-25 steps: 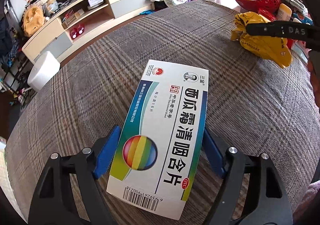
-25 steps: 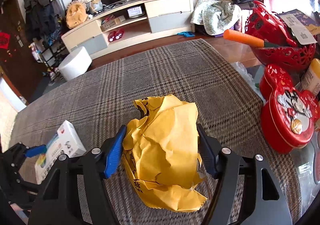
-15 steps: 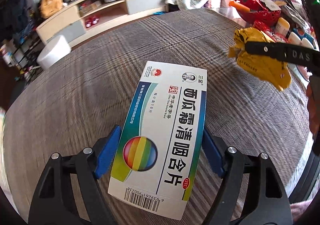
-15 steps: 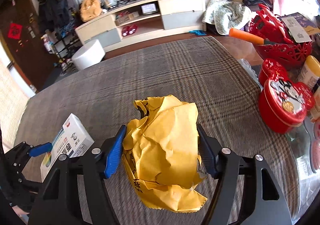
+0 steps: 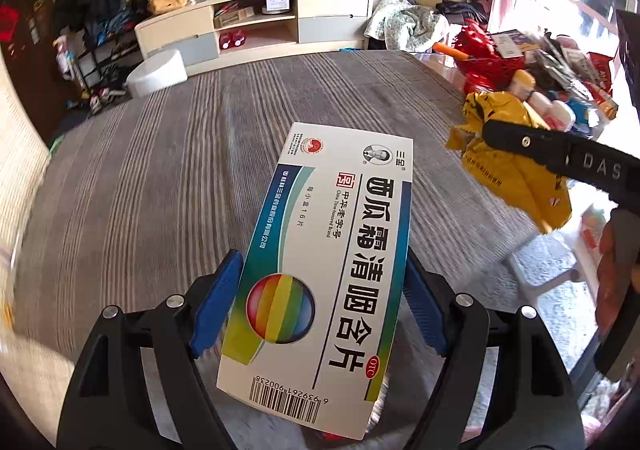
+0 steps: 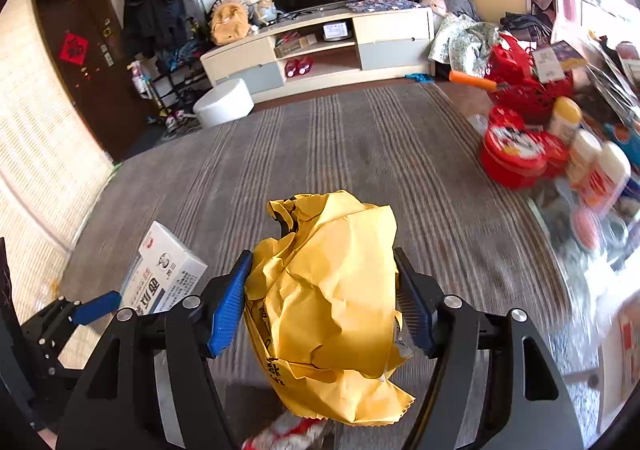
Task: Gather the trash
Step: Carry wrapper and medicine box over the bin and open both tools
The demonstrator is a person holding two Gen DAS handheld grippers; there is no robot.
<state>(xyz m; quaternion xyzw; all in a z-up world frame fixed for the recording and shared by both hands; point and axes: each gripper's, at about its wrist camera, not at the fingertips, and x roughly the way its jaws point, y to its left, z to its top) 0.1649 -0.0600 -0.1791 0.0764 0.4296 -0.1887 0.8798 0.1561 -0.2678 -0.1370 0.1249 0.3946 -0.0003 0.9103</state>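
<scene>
Behind both grippers a living room shows, with a grey plaid tabletop below them, blurred.

On the left wrist view, the left gripper has its blue fingers closed against the two long sides of a white medicine box; the box lies flat between them, its barcode end close to the camera and its far end reaching out past the fingertips, above the tabletop. On the right wrist view, the right gripper holds a crumpled yellow paper bag in the same way, its fingers pressing on both sides, and the bag bulges above and hangs below them. The two held things are near each other, side by side but apart. Red tins and bottles stand at the right edge of the tabletop.
</scene>
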